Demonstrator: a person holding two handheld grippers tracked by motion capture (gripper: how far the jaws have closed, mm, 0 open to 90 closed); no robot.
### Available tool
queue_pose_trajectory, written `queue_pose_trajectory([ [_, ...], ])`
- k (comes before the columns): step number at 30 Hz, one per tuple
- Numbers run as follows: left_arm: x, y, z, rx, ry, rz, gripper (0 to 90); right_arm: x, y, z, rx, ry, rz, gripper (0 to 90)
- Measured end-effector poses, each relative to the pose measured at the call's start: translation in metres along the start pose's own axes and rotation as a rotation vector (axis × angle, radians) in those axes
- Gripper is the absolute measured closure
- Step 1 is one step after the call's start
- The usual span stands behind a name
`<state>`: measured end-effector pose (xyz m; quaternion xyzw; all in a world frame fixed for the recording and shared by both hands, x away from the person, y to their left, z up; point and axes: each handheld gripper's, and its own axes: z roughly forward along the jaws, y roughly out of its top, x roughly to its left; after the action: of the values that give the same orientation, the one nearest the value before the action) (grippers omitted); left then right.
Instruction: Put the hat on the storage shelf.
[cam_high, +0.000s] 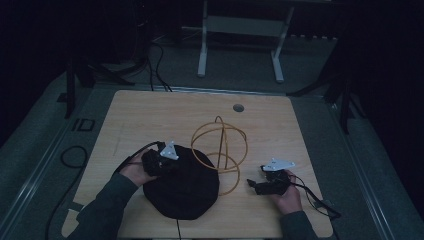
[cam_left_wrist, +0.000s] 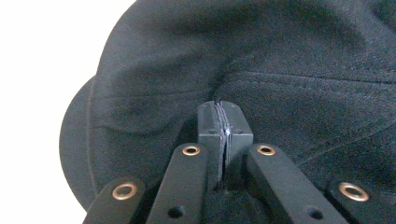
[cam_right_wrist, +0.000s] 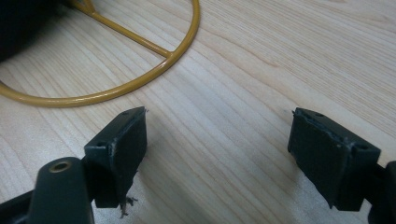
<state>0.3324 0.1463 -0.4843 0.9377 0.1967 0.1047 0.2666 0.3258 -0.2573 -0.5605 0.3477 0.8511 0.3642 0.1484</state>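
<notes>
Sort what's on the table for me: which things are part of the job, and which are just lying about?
In the job:
- black fabric hat, pinched by the shut left gripper
- yellow wire stand of hoops
- right gripper, open over bare wood

Lying about:
- round hole in the wooden table
- white table frame on the floor
</notes>
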Motion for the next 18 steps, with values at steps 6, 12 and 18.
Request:
queue_pose_trajectory([
  [6, 0.005, 0.000, -0.016, -0.075, 0.007, -0.042, 88.9, 0.000, 0.000, 0.000, -0.001, 0.000, -0.001, 19.3],
  [12, 0.008, -0.001, -0.036, -0.150, 0.011, -0.066, 88.9, 0.000, 0.000, 0.000, 0.000, 0.000, 0.001, 19.3],
  [18, 0.010, -0.002, -0.039, -0.157, 0.003, -0.076, 88.7, 0.000, 0.000, 0.000, -0.001, 0.000, 0.000, 19.3],
])
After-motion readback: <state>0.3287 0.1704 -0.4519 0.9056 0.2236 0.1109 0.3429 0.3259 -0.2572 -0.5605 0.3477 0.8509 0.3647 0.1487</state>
